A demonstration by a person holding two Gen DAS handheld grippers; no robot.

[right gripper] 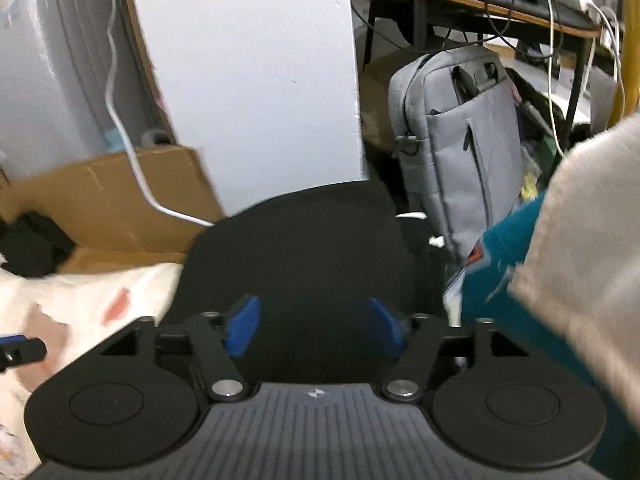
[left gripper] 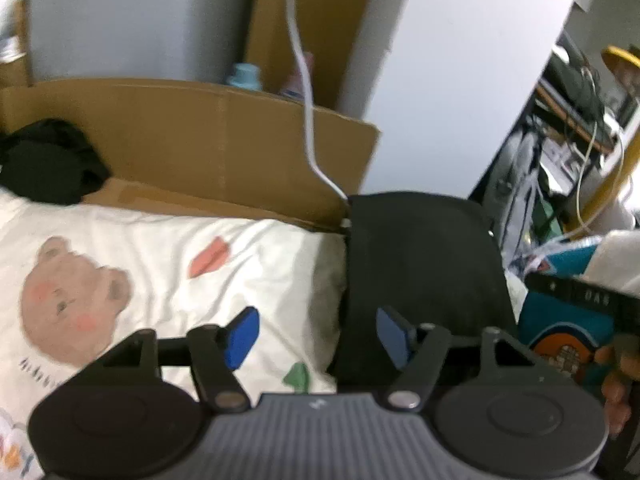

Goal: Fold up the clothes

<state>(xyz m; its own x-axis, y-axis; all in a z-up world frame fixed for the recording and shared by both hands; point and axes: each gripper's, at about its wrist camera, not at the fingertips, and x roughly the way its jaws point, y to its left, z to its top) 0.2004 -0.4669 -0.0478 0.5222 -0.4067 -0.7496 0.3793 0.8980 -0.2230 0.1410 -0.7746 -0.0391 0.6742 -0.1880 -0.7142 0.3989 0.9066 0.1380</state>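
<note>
Plainly both grippers' blue-padded fingers (left gripper: 242,338) stand spread, empty, over smooth black fabric (right gripper: 304,248).

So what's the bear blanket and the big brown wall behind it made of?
The bear blanket looks like soft matte cotton cloth, since it wrinkles and folds. The brown wall looks like plain cardboard: dull tan, flat, with a crease and a raw cut edge.

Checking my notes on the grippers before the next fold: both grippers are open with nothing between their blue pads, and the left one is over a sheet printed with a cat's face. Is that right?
Nearly. The print on the white sheet is a brown bear's face, not a cat's, as the left wrist view shows. The rest holds: the left gripper and right gripper are both open, nothing between the pads.
</note>
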